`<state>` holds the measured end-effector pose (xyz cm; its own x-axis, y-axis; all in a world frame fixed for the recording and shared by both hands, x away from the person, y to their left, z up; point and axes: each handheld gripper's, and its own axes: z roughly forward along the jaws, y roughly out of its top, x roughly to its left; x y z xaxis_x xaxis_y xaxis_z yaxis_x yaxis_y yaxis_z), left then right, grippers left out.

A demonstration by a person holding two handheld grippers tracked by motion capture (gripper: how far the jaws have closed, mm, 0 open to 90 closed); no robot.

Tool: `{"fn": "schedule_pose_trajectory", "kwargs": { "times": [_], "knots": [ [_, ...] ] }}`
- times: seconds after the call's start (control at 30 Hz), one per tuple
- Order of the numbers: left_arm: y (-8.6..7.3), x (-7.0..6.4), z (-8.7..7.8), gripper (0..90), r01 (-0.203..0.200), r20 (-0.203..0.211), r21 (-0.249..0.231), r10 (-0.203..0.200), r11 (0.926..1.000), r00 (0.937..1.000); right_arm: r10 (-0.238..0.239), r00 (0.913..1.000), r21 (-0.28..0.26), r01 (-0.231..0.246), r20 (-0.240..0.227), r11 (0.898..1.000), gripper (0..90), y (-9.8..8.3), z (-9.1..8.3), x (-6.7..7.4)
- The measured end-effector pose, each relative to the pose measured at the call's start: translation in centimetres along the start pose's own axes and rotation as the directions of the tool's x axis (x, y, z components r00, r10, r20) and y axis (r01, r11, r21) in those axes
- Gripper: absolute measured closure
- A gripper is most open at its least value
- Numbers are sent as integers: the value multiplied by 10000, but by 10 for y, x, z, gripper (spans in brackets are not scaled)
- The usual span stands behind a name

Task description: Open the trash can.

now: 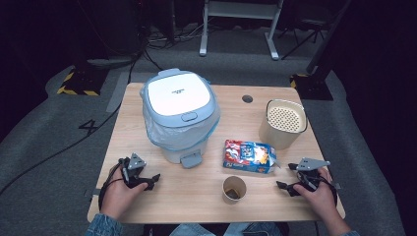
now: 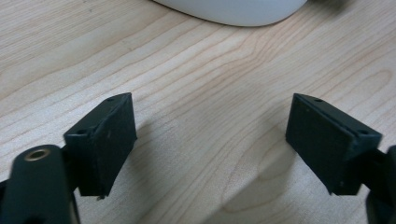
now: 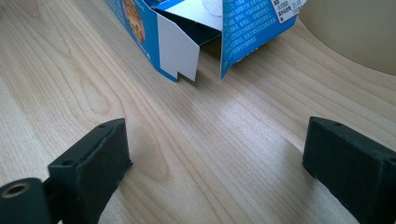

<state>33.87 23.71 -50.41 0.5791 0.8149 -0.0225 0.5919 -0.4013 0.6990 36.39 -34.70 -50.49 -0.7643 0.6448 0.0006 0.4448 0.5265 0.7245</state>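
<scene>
A white and pale blue bin (image 1: 180, 114) with a plastic liner stands shut at the table's middle left; its white base (image 2: 233, 9) shows in the left gripper view. A blue printed carton (image 1: 249, 156) lies on its side right of the bin, its open end flaps (image 3: 187, 42) facing my right gripper. A paper cup (image 1: 234, 189) stands near the front edge. My left gripper (image 1: 151, 180) rests open on the wood at front left, nothing between its jaws (image 2: 210, 144). My right gripper (image 1: 286, 188) rests open at front right (image 3: 215, 158), a little short of the carton.
A cream container (image 1: 283, 123) with a perforated lid stands at the back right; its wall (image 3: 355, 32) shows beyond the carton. The wooden table (image 1: 196, 196) has a round cable hole (image 1: 247, 99) at the back. Cables and stand legs lie on the grey floor beyond.
</scene>
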Motion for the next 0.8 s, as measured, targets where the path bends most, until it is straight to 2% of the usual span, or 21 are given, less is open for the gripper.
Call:
{"fn": "schedule_pose_trajectory", "kwargs": {
  "times": [0.07, 0.17, 0.2, 0.27, 0.33, 0.4, 0.43, 0.57, 0.6, 0.63, 0.7, 0.77, 0.8],
  "knots": [
    [0, 2, -2, 286, -36, -8, -44, 36, 10000, 10000, -3, 10000, -1, 3, -1, 10000, 72, 0, 0, 0],
    [1, 3, -7, 441, 401, 223, -32, -400, 9992, 9989, 0, 10000, 1, 0, 0, 10000, 72, 0, 0, 0],
    [1, 3, -10, 475, 436, 343, -154, -430, 9989, 9985, -2, 10000, 0, 2, -1, 10000, 72, 0, 0, 0],
    [2, 3, -13, 496, 270, 362, -314, -259, 9991, 9990, -1, 10000, 0, 1, -1, 10000, 72, 0, 0, 0],
    [5, 2, -18, 586, 116, 394, -323, -103, 9994, 9992, -1, 10000, 0, 1, -2, 10000, 72, 0, 0, 0],
    [6, 2, -21, 659, 160, 504, -388, -141, 9991, 9986, 0, 10000, -1, 0, -1, 10000, 72, 0, 0, 0],
    [10, 1, -28, 694, 202, 716, -640, -156, 9977, 9973, -4, 10000, -3, 4, 0, 10000, 72, 0, 0, 0],
    [15, 0, -38, 767, 288, 1032, -937, -190, 9952, 9945, -3, 10000, -2, 3, 0, 10000, 72, 0, 0, 0],
    [18, 0, -45, 779, 477, 1335, -1178, -318, 9919, 9905, -7, 10000, -1, 7, 0, 10000, 72, 0, 0, 0],
    [20, 0, -49, 781, 562, 1461, -1331, -365, 9895, 9886, -3, 10000, -2, 3, -1, 10000, 72, 0, 0, 0],
    [22, 0, -54, 796, 581, 1568, -1430, -353, 9880, 9870, -2, 10000, -1, 2, 0, 10000, 72, 0, 0, 0],
    [28, 0, -63, 821, 612, 1737, -1682, -315, 9838, 9843, -9, 10000, 6, 9, 14, 10000, 72, 0, 0, 0],
    [35, 1, -73, 838, 625, 1894, -1916, -256, 9795, 9816, -10, 10000, 5, 10, 14, 10000, 72, 0, 0, 0]
  ]
}}
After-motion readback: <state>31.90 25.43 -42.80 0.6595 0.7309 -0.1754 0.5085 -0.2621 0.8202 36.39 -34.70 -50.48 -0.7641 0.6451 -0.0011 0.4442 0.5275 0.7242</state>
